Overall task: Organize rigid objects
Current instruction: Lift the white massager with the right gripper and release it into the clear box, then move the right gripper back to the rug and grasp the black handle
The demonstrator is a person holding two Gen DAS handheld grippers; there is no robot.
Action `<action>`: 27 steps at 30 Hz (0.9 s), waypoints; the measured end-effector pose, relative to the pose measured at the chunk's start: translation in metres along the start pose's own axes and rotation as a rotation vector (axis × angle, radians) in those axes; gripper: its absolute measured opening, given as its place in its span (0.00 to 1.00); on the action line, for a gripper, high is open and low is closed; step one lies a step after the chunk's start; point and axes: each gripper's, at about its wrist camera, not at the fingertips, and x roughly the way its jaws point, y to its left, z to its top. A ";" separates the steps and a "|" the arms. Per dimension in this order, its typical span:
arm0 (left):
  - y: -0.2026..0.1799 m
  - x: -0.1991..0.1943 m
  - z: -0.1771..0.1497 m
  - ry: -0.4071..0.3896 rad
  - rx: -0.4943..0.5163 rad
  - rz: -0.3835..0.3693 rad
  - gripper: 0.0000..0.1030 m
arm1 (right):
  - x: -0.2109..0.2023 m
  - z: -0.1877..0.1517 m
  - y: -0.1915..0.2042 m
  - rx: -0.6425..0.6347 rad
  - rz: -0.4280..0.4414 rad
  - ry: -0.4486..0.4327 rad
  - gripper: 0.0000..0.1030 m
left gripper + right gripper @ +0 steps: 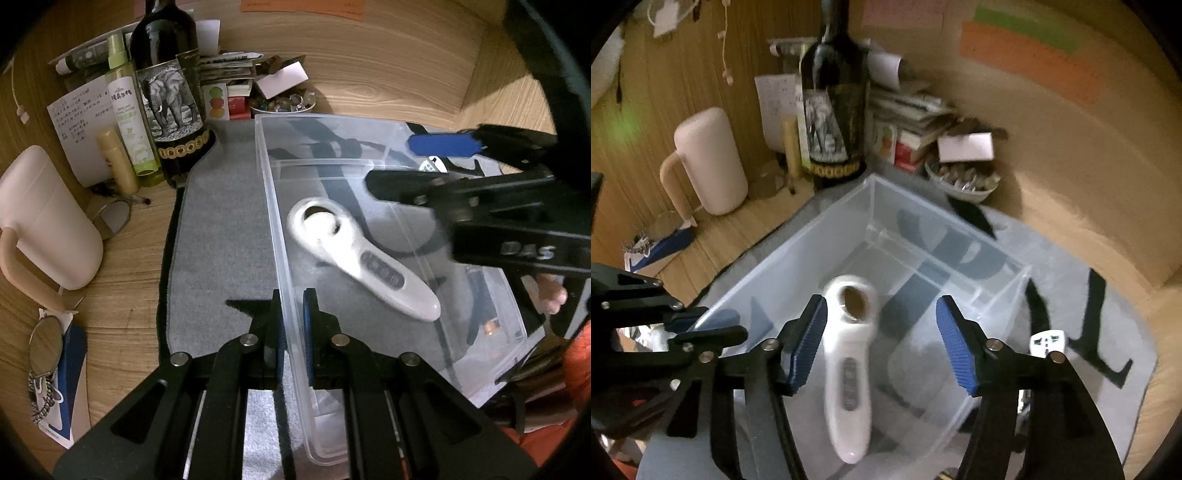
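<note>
Clear plastic, the storage box [369,140] stands on a grey mat [221,221], and our left gripper [293,332] is clamped on its near left wall to steady it. The white handheld device [849,369] lies inside on the box floor. Our right gripper [882,343] hangs over it with jaws apart, the pads on either side and not touching it. We judge this the release step of placing the device. Next we should lift the right gripper clear and go for the white plug adapter [1048,341] on the mat, just right of the box.
</note>
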 end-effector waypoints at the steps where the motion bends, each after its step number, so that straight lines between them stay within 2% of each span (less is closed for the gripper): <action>1: 0.000 0.000 0.000 0.000 -0.001 0.000 0.08 | -0.005 0.000 -0.001 0.001 -0.004 -0.014 0.63; 4: 0.001 0.000 0.000 0.000 -0.004 0.002 0.08 | -0.020 -0.001 -0.006 0.000 -0.022 -0.056 0.69; 8: 0.000 0.000 0.000 0.001 -0.005 0.004 0.08 | -0.037 -0.005 -0.013 0.006 -0.037 -0.090 0.70; 12: 0.000 0.000 0.000 0.001 0.000 0.008 0.08 | -0.055 -0.015 -0.025 0.017 -0.102 -0.129 0.72; 20: -0.004 0.000 -0.001 0.000 0.012 0.016 0.08 | -0.082 -0.044 -0.073 0.139 -0.179 -0.140 0.74; 27: -0.006 0.001 -0.001 0.002 0.008 0.017 0.08 | -0.080 -0.075 -0.105 0.221 -0.236 -0.087 0.75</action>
